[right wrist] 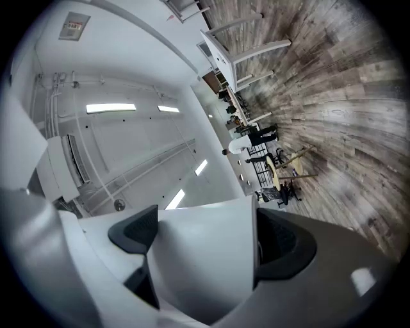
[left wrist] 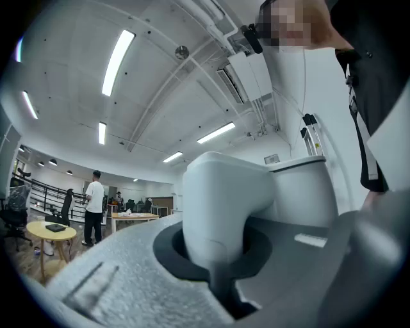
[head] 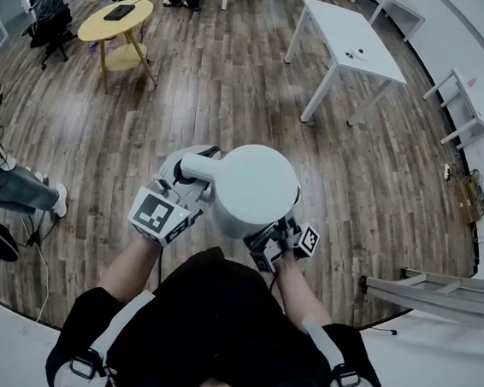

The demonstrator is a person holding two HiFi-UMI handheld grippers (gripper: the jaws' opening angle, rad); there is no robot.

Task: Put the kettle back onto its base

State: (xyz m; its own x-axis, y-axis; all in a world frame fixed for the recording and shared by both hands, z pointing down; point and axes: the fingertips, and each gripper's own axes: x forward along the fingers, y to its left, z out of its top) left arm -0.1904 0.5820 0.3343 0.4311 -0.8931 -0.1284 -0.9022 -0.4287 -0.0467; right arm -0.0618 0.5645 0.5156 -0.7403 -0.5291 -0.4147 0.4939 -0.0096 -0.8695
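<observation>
A white kettle (head: 255, 190) hangs in the air over the wood floor, close in front of the person's body, held between both grippers. My left gripper (head: 186, 193) is at its left side, shut on the kettle's handle (head: 195, 168). In the left gripper view the handle (left wrist: 224, 211) runs down between the jaws, with the kettle body (left wrist: 304, 192) behind it. My right gripper (head: 276, 239) sits under the kettle's near right side. In the right gripper view its jaws stand wide, and both dark pads (right wrist: 136, 232) press on a white part of the kettle (right wrist: 205, 256).
A white table (head: 348, 45) stands far ahead on the right and a round yellow table (head: 116, 20) far left. A person's legs (head: 11, 186) lie on the floor at left, next to cables. A ladder (head: 438, 295) lies at right by the white wall.
</observation>
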